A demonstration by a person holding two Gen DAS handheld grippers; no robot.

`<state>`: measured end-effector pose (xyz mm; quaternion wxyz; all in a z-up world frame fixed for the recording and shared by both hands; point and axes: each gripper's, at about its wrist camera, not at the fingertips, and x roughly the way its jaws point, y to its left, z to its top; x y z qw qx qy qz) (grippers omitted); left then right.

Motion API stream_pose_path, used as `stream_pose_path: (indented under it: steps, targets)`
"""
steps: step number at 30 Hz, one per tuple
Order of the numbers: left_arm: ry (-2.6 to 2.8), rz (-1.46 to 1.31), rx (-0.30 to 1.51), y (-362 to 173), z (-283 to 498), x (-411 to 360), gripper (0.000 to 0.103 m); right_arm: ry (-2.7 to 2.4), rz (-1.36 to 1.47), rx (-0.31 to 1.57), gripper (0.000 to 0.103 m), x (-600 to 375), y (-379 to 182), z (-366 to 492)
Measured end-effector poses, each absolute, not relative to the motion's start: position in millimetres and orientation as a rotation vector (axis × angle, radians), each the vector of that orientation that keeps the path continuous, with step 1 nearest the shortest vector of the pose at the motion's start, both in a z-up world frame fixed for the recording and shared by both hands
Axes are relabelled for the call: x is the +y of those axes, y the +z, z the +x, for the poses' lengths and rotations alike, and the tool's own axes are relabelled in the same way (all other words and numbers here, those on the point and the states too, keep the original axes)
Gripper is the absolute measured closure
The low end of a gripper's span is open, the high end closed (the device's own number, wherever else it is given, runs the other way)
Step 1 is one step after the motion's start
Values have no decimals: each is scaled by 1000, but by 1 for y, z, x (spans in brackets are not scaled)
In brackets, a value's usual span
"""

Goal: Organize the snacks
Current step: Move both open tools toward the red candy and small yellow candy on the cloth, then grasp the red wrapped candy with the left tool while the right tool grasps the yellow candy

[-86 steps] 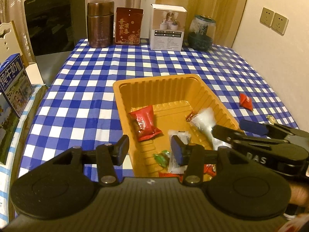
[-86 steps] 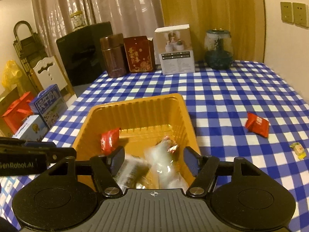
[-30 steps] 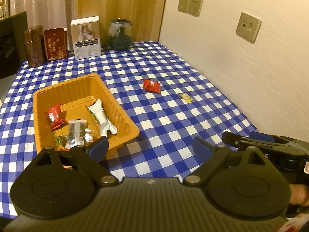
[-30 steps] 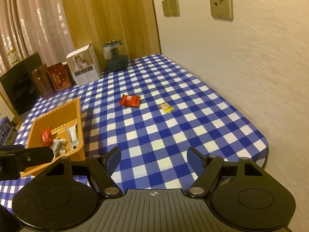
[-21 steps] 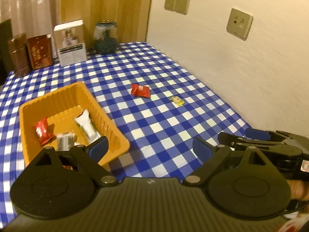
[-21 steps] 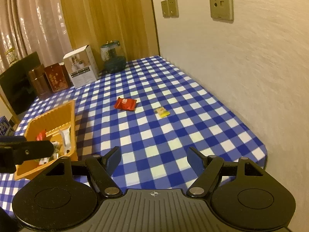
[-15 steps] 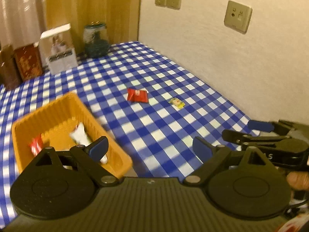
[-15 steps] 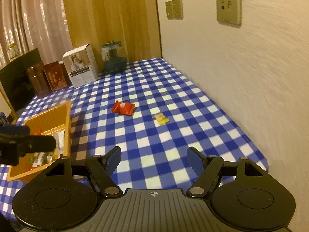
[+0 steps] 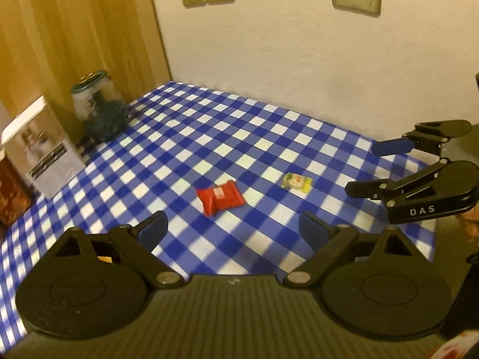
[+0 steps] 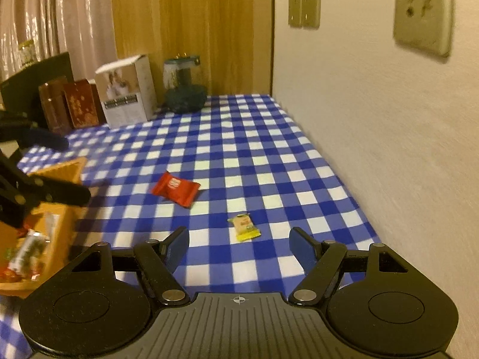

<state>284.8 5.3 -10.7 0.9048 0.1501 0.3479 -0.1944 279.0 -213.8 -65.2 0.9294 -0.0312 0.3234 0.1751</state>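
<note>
- Nearest in the left wrist view, the left claw (image 9: 233,229) hangs over the checked tabletop (image 9: 209,137) with its blue-padded fingers (image 9: 154,229) spread wide and nothing between them.
- In the right wrist view the right claw (image 10: 239,246) is parted too, holding nothing, and pointing down at the blue-and-white cloth.
- Just ahead of the right claw, roughly in line with the gap between its fingers, lies a small yellow wrapped candy (image 10: 244,226), flat on the cloth.
- Left wrist view: that same yellow candy (image 9: 297,182) sits to the right of the red snack packet (image 9: 220,201), near it but not touching.
- The red packet lies flat just beyond the left claw's gap, slightly left of centre; from the right wrist view it (image 10: 175,188) is farther out than the candy and off to the left.
- At the left edge of the right wrist view stands the orange tray (image 10: 64,170), with several wrapped snacks (image 10: 27,249) lying inside it, well apart from the two loose pieces.
- The left claw's black fingers cross in front of that tray in this view.
- Over in the left wrist view, the right claw shows at the right edge, fingers apart, above the tabletop's side near the wall.
- Far end now: a white carton (image 10: 125,92), a dark green glass jar (image 10: 183,89) beside it, and brown and red tins (image 10: 70,107) to the left, all upright against the curtain.
- Wall sockets (image 10: 304,7) are mounted on the pale wall to the right.
</note>
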Motion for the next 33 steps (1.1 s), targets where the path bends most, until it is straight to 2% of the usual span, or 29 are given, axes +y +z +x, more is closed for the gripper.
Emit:
stream_pose_path:
  steps: [5, 7, 12, 16, 23, 25, 33]
  targets:
    - [-445, 447, 712, -26, 321, 1, 10, 367, -103, 684, 33, -208, -88, 311]
    - [-461, 499, 725, -34, 333, 1, 10, 361, -109, 697, 41, -206, -97, 324]
    - [-514, 548, 763, -52, 358, 4, 10, 375, -119, 703, 48, -199, -109, 351]
    - [-555, 568, 777, -64, 365, -1, 10, 392, -166, 733, 62, -191, -123, 368]
    - [-637, 644, 791, -84, 376, -13, 11, 421, -189, 781, 67, -190, -139, 382]
    - [-654, 656, 792, -87, 380, -17, 13, 419, -180, 784, 80, -190, -139, 384]
    - [-721, 757, 814, -108, 398, -35, 21, 372, -118, 780, 81, -193, -128, 380]
